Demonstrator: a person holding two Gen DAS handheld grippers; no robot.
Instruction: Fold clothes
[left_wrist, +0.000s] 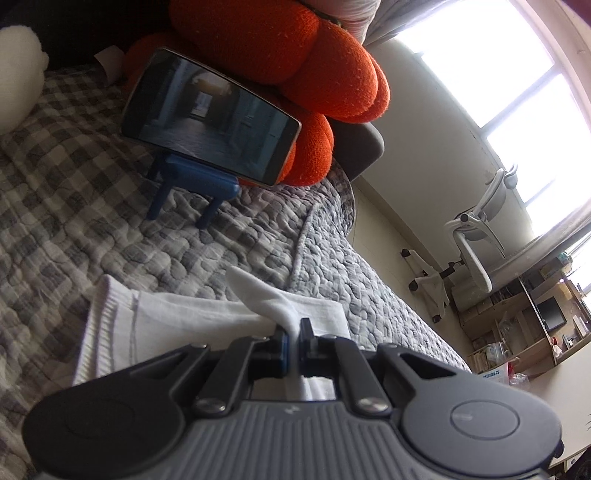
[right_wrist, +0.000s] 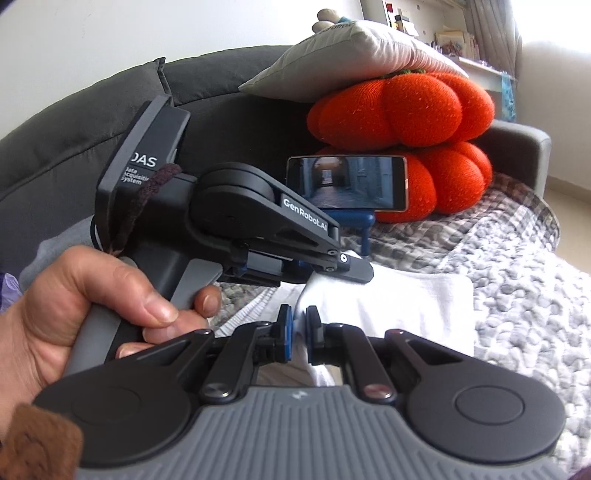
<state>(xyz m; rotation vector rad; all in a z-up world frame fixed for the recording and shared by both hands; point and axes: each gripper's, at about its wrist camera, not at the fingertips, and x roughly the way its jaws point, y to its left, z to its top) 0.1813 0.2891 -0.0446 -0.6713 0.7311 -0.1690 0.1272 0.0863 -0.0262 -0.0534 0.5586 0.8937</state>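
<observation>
A white sock with a ribbed cuff lies flat on the grey checked quilt. My left gripper is shut on a pinched fold of the sock, and the loose tip stands up past the pads. In the right wrist view the sock spreads out to the right. My right gripper is shut on its near edge, with white cloth between the blue pads. The left gripper, held by a hand, sits just above and behind it on the same sock.
A phone on a blue stand faces me from the quilt, backed by orange pumpkin cushions and a pale pillow. A dark sofa back runs behind. The quilt's edge drops to a floor with an office chair.
</observation>
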